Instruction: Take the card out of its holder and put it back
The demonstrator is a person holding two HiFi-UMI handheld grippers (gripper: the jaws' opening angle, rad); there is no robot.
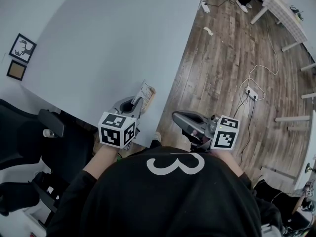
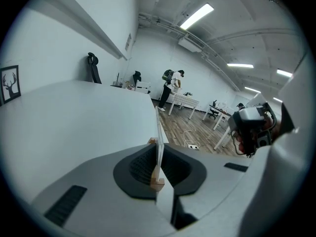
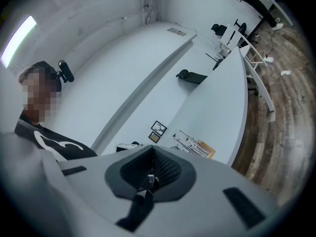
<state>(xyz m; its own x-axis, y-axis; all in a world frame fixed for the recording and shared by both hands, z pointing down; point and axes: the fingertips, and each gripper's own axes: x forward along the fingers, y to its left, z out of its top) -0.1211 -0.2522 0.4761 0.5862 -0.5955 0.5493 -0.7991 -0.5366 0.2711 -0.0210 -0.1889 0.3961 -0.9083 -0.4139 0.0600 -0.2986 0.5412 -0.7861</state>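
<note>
A thin white card [image 1: 144, 93] stands upright in its small wooden holder [image 1: 151, 96] at the near right edge of the white table [image 1: 113, 43]. My left gripper [image 1: 139, 100] reaches onto it from the near side. In the left gripper view the card [image 2: 159, 137] runs edge-on between the dark pads, which press on it just above the wooden holder [image 2: 157, 182]; the left gripper [image 2: 159, 174] is shut on it. My right gripper [image 1: 175, 116] hovers off the table over the floor, shut [image 3: 149, 178] with nothing held. From there the card [image 3: 190, 143] shows printed side on.
Two small framed pictures [image 1: 22, 47] sit at the table's far left. A black chair [image 1: 29, 137] stands at the near left. On the wooden floor to the right lie a power strip and cable [image 1: 252, 92], beside white table legs [image 1: 276, 19]. A person stands far back [image 2: 170, 85].
</note>
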